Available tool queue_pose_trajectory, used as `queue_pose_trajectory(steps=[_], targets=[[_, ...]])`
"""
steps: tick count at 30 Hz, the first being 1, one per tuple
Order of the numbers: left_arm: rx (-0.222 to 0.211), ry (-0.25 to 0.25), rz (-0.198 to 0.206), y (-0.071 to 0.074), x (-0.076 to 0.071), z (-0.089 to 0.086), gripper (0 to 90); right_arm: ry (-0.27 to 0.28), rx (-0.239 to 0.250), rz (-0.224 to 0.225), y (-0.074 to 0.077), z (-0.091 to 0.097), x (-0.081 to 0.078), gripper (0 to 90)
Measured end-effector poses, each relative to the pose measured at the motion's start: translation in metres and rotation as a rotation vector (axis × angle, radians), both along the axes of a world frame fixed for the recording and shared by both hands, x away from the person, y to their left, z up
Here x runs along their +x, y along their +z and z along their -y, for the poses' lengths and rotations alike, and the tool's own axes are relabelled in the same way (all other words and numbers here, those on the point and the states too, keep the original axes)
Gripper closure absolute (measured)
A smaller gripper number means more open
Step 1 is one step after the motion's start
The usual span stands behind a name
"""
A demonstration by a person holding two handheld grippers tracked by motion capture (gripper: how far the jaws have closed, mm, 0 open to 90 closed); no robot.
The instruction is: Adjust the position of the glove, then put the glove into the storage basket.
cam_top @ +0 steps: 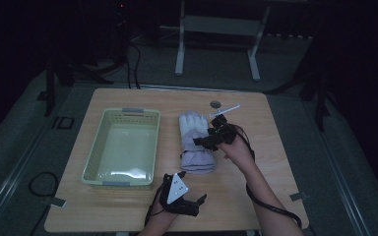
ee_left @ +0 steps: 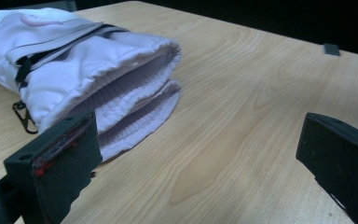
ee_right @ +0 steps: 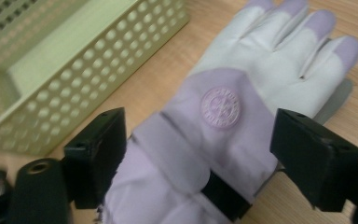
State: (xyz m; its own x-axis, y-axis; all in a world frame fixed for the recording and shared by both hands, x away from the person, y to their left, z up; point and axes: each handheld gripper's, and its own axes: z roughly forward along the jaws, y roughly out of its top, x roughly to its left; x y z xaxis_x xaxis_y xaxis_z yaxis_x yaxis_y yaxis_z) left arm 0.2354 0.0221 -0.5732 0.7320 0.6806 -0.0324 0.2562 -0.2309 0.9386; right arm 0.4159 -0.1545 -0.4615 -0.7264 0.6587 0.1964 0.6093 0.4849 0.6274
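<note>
Just right of the pale green perforated plastic basket point(cam_top: 123, 147), the padded lilac-and-white glove point(cam_top: 195, 142) lies flat on the wooden bench point(cam_top: 256, 191). The right gripper point(cam_top: 211, 138) hovers above it, jaws wide and empty; the left gripper point(cam_top: 189, 202), jaws wide and empty too, waits off its cuff. Best to grip the cuff squarely before lifting towards the basket.

My high view looks forward and down over the whole tabletop point(cam_top: 256, 196) from well back. My left gripper view sits low, facing the glove's point(ee_left: 88, 65) cuff close up; my right gripper view looks down on that glove, very near.
</note>
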Motion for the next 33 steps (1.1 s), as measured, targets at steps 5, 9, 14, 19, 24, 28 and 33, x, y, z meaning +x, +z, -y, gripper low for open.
queue_pose_trajectory(steps=[5, 9, 14, 19, 24, 28, 33], targets=[[-0.011, 0.018, -0.021, 0.000, 0.002, -0.001, 0.0, 0.045, -0.006, 0.076, -0.007, 0.013, -0.005, 13.7], [-0.004, -0.005, -0.025, 0.000, 0.003, 0.000, 0.0, 0.077, -0.006, 0.099, -0.014, 0.025, -0.008, 14.2], [0.007, -0.001, -0.019, 0.009, 0.002, 0.006, 0.0, 0.107, -0.038, 0.259, -0.007, 0.040, -0.015, 14.0], [-0.047, -0.004, -0.042, 0.034, 0.008, 0.004, 0.1, 0.109, -0.027, 0.322, 0.005, 0.053, -0.016, 13.9], [-0.051, 0.048, -0.077, 0.062, 0.025, -0.001, 0.1, 0.079, -0.021, 0.254, 0.005, 0.058, -0.013, 14.0], [0.001, 0.100, -0.115, 0.086, 0.046, -0.004, 0.1, 0.037, 0.024, 0.253, 0.003, 0.059, -0.010, 11.5], [0.091, 0.182, -0.155, 0.107, 0.079, 0.000, 0.1, -0.008, 0.059, 0.229, 0.000, 0.054, -0.002, 14.9]])
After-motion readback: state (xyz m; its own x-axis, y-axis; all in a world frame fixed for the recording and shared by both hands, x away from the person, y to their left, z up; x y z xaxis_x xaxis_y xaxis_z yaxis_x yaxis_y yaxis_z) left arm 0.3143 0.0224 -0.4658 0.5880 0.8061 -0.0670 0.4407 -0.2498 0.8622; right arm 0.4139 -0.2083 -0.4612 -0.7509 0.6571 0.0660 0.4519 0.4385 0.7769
